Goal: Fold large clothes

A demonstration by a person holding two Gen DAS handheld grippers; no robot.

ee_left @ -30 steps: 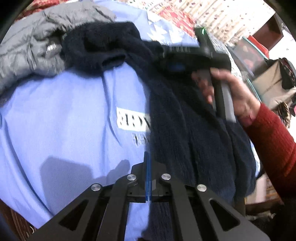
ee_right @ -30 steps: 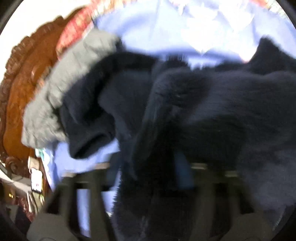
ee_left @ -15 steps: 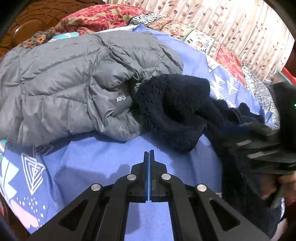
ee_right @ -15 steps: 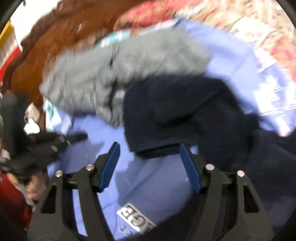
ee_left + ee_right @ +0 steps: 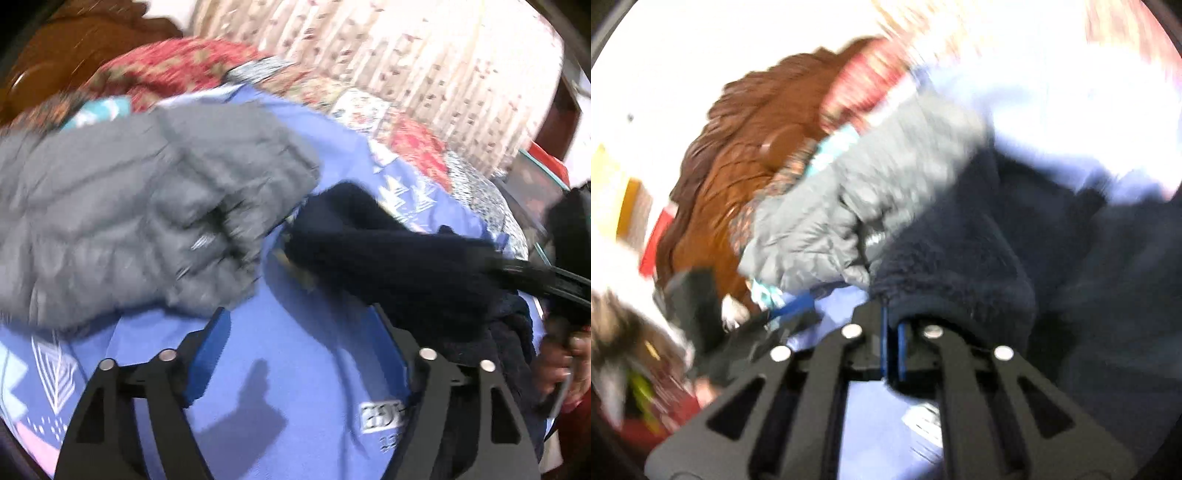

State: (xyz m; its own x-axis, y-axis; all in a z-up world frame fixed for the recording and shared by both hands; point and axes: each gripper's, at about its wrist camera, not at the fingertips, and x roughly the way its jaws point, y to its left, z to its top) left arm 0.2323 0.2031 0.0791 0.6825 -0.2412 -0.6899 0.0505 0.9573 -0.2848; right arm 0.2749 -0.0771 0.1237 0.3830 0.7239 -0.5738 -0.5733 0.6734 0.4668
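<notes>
On a bed (image 5: 436, 147) spread with a patterned quilt, a person folding large clothes works a dark navy fleece garment (image 5: 388, 258) that lies across a light blue top (image 5: 295, 369) with a printed label. In the right wrist view the right claw (image 5: 893, 343) has its blue pads nearly together, clamped on the hem of the fleece's cuff (image 5: 960, 306) at the 12 o'clock side of the claw. In the left wrist view the left claw (image 5: 303, 354) stands with its fingers well apart and empty, hovering over the blue top, the fleece sleeve running from 12 o'clock away toward 3 o'clock, where the other tool and the hand holding it appear. A grey puffer jacket (image 5: 129, 229) sits bunched at 10 o'clock, touching the end of the fleece sleeve.

Both views are smeared by motion, so fine detail is uncertain. The grip looks shallow, on the rim of a thick, springy cuff; a quick pull could let the pile slide out from between the pads. The sleeve also lies against the puffer jacket, and dragging it may tug that jacket along or rumple the blue top beneath, spoiling a flat fold. With only one claw holding, the heavy body of the fleece could sag and twist.
</notes>
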